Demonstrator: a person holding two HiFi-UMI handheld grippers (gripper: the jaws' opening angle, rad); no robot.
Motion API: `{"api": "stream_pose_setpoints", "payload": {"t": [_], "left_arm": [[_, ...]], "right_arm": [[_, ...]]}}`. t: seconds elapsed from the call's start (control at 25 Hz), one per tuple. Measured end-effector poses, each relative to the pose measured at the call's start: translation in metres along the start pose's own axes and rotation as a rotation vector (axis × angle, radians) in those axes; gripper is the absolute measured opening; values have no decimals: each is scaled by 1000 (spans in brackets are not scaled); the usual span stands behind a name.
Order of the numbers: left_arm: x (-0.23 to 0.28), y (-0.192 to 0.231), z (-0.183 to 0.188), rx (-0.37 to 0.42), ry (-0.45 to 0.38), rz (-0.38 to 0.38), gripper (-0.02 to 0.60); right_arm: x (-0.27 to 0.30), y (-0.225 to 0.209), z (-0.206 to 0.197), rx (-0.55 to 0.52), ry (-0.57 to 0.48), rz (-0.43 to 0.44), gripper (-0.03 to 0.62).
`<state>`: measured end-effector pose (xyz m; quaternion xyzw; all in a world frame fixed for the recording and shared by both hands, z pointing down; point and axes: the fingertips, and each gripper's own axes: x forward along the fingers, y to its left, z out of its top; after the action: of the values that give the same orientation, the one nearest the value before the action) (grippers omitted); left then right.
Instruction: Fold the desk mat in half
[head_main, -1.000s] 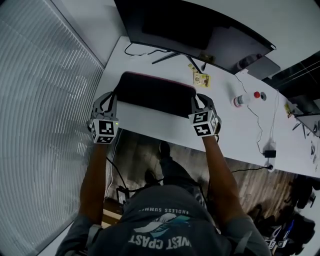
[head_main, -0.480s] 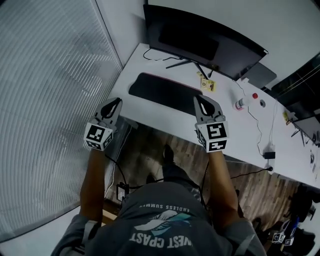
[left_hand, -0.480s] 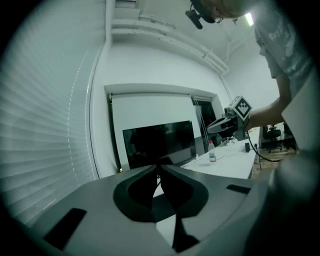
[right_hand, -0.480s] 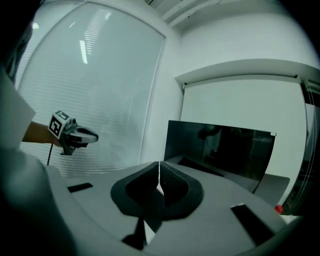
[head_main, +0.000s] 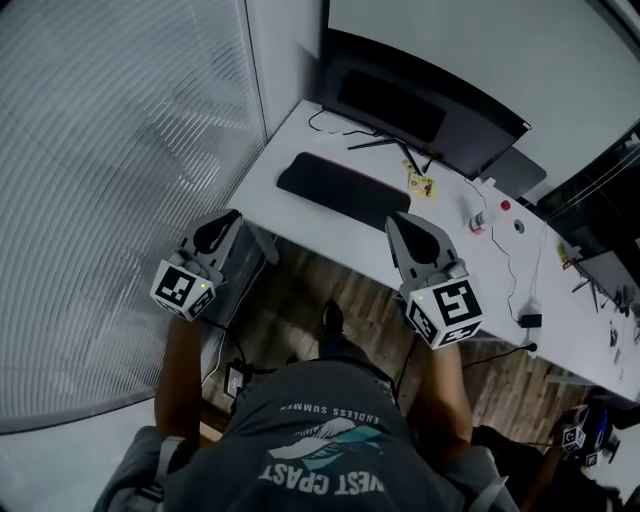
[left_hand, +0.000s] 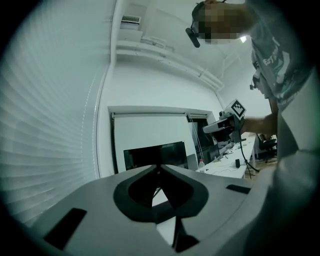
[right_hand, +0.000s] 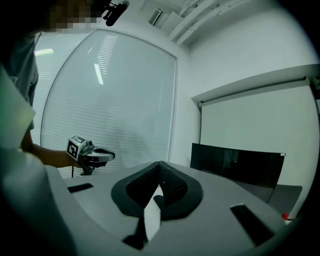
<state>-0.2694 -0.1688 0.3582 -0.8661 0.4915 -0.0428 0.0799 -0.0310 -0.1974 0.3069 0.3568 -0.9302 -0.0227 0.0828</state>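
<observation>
Clearly, the desk mat lies flat on the white surface as a long, dark strip. It runs along the front part of the surface, in front of the stand of a wide dark monitor. No hand-held gripper touches it.

The left hand-held gripper is held off the left front corner of the surface, over the wooden floor, well apart from the mat. Its own view shows the two jaws pressed together at the tips with nothing between them. The monitor stands straight beyond them.

The right hand-held gripper hangs at the front edge of the surface, near the right end of the mat but clear of it. Its view also shows the jaws closed tip to tip and empty.

Both are pointed towards the surface, each at the end of a bare forearm. The marker cubes face up towards the head camera.

To the right of the mat, a small yellow packet lies near the foot of the monitor. Farther right is a bottle with a red cap lying on its side, with thin cables trailing past it. Window blinds fill the left side of the head view.
</observation>
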Motion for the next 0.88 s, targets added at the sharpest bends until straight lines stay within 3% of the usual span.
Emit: {"api": "stream_pose_setpoints", "payload": {"t": [0.32,0.88], "left_arm": [[-44,-19,47,45,-75,-20,32],[-62,-34,54,74,-88,-39,32]], "right_arm": [[-33,34,26,-14,-16,9,25],[-54,43,28,-20,-6,-23,25]]}}
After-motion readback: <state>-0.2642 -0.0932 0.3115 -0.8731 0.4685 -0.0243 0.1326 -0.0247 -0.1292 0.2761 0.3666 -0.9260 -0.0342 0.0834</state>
